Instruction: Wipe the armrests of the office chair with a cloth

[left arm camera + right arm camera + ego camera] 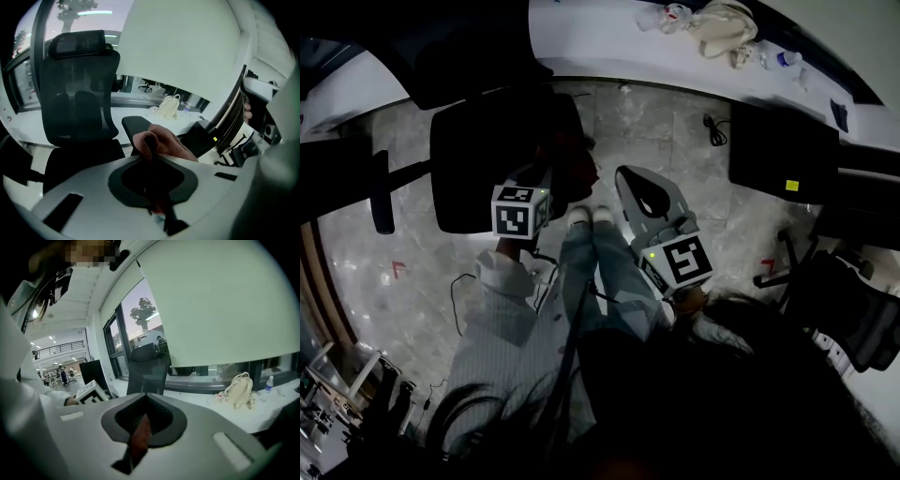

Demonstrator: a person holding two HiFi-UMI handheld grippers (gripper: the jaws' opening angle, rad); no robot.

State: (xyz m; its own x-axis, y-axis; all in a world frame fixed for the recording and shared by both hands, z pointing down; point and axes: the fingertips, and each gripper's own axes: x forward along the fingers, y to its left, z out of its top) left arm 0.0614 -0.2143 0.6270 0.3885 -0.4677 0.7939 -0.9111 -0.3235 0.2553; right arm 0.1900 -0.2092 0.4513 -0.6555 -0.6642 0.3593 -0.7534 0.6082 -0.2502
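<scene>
The black office chair (487,169) stands in front of me on the stone floor, with one armrest (382,192) out at its left. In the left gripper view its mesh back (75,89) fills the left, and an armrest pad (136,125) lies just beyond a reddish-brown cloth (161,143). My left gripper (147,161) is shut on that cloth, and its marker cube (521,210) hovers over the seat's near edge. My right gripper (642,192) is held to the right of the chair. Its jaws are closed in the right gripper view (143,420), with a thin reddish strip at the seam.
A white desk (609,37) runs along the far side, with a cream bag (722,28) and a water bottle (268,383) on it. At the right are a black boxy object with a yellow sticker (783,150) and another chair's base (787,262). A cable (715,129) lies on the floor.
</scene>
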